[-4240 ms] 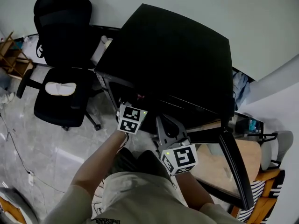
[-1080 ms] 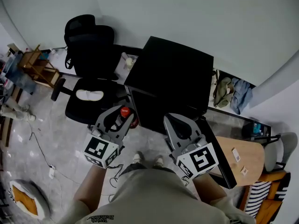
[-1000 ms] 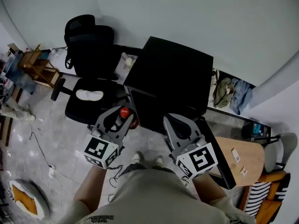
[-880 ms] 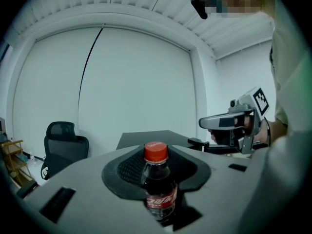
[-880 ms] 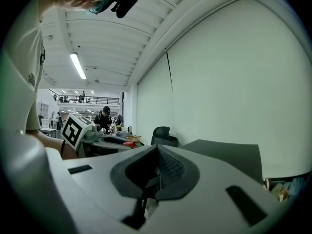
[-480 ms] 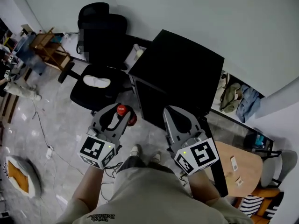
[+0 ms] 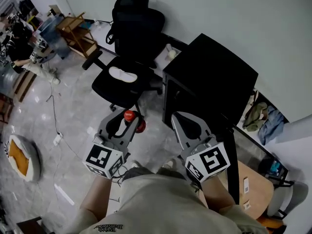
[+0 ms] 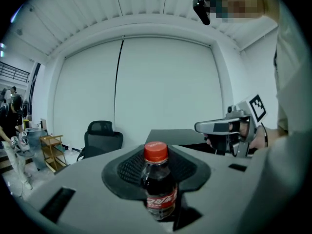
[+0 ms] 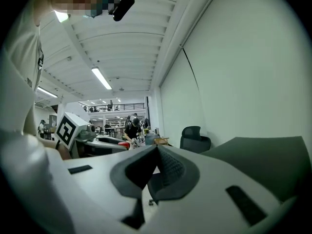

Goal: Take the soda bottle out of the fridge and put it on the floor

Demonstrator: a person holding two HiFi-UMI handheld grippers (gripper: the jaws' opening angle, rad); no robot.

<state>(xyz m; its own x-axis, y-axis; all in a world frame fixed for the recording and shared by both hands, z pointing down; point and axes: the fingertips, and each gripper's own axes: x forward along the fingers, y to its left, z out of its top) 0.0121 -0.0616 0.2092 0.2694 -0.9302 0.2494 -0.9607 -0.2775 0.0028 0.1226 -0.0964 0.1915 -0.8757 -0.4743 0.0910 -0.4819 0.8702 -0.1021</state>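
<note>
The soda bottle (image 7: 130, 117), dark cola with a red cap and red label, stands upright between the jaws of my left gripper (image 7: 125, 122), which is shut on it. In the left gripper view the bottle (image 8: 158, 191) fills the centre between the black pads. My right gripper (image 7: 177, 117) is shut with nothing in it; its pads meet at the tips in the right gripper view (image 9: 156, 150). Both grippers hang side by side above the grey floor (image 7: 73, 111), pointing about level. The black fridge (image 7: 214, 77) is behind and right of them, its door (image 7: 232, 165) swung open.
A black office chair (image 7: 129, 77) stands just beyond the left gripper. A wooden rack (image 7: 73, 28) and a person are far left. A round orange-and-white cushion (image 7: 19, 155) lies on the floor at left. A wooden table (image 7: 251, 191) is at lower right.
Both grippers have come out of the fridge, the left one carrying the bottle. The whole view has swung left, so the fridge now sits further right and more floor shows.
</note>
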